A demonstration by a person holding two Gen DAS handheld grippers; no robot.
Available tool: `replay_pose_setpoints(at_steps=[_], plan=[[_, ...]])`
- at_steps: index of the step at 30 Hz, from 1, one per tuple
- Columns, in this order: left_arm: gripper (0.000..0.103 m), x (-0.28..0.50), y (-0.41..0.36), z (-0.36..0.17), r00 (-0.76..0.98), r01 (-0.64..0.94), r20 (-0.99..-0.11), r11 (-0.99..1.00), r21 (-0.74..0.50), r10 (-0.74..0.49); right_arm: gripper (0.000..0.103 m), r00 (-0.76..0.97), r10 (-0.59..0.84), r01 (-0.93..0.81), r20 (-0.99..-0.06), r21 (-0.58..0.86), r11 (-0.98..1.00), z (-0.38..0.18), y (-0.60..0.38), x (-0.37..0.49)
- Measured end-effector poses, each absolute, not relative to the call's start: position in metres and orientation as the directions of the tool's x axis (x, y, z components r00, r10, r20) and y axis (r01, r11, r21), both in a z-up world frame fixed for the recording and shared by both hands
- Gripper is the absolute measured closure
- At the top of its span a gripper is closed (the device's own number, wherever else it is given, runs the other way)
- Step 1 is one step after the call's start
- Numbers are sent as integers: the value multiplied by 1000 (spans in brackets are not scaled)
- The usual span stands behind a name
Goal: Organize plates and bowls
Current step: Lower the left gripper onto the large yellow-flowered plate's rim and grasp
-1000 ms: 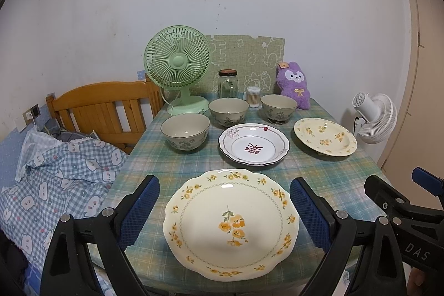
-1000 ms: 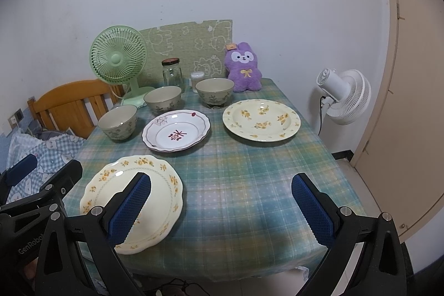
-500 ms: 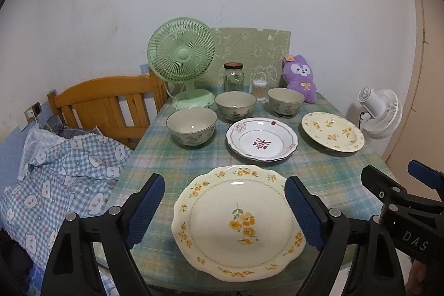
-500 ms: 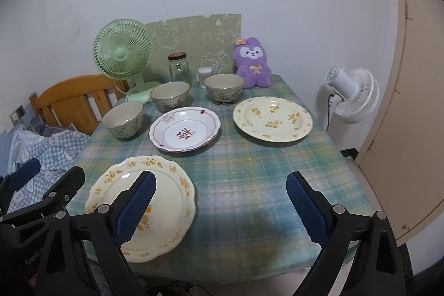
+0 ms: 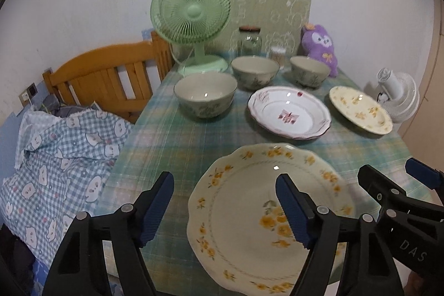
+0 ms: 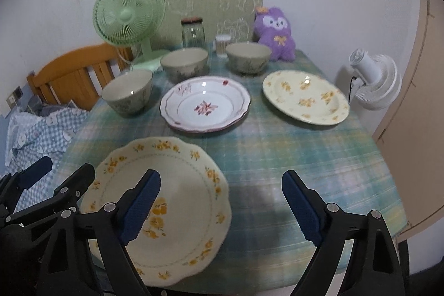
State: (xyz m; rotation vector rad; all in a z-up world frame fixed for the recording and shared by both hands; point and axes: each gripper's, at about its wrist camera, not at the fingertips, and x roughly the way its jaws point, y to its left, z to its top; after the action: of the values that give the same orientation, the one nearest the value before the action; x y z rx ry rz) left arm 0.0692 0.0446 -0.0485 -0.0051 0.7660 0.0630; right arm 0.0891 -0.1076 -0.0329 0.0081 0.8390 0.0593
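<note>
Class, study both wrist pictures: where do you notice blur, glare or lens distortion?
Left wrist view: the near yellow-flowered plate is smeared by motion blur, small glints on the red-patterned plate, and the fisheye bends the wall into dark corners. Right wrist view: soft throughout, with a glare spot on the far yellow-flowered plate.

Both wrist cameras look down and forward from the bench's (image 5: 177, 146) near edge toward the far wall. The left view sits close over the near-left corner, the right beside it. Both share the whole benchtop.
</note>
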Motion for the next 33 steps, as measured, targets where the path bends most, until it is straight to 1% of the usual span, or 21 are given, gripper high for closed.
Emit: replay_pose_setpoints(at_steps=[2,4,8,10,12,14,16,17,21,24,33], plan=[[26,77,51,-56,697,-64,-715,998,15,55,15,647,52,-47,-761,28,999,-41,-103,95],[27,84,54,-64,673,-68,-738,998,15,56,15,622,46,-44,-782,24,999,-50,-97,103],[35,98,61,-82,616,-69,-787,998,5,46,16,579,30,-36,-815,12,999,-68,-88,113],[36,105,66,-91,588,-67,-808,998,-5,35,20,556,20,-25,-831,8,1000,-77,-87,118],[38,111,69,-97,567,-66,-823,998,-11,28,22,524,10,-5,-852,8,1000,-86,-87,125],[43,118,72,-102,556,-61,-831,998,-8,27,26,490,-8,18,-871,2,1000,-96,-87,131],[44,125,74,-108,535,-52,-845,999,-14,16,31,454,-14,33,-891,0,999,-104,-87,136],[47,128,75,-110,524,-46,-852,999,-19,8,32,441,-13,36,-897,3,999,-106,-88,137],[56,138,78,-119,471,-20,-882,999,-31,-18,33,392,-22,55,-920,0,999,-115,-88,144],[56,145,77,-122,451,12,-891,998,-58,-57,35,364,-24,64,-931,-1,998,-121,-87,148],[53,152,71,-123,418,71,-906,997,-40,-66,37,322,-34,91,-946,-5,996,-124,-84,152]])
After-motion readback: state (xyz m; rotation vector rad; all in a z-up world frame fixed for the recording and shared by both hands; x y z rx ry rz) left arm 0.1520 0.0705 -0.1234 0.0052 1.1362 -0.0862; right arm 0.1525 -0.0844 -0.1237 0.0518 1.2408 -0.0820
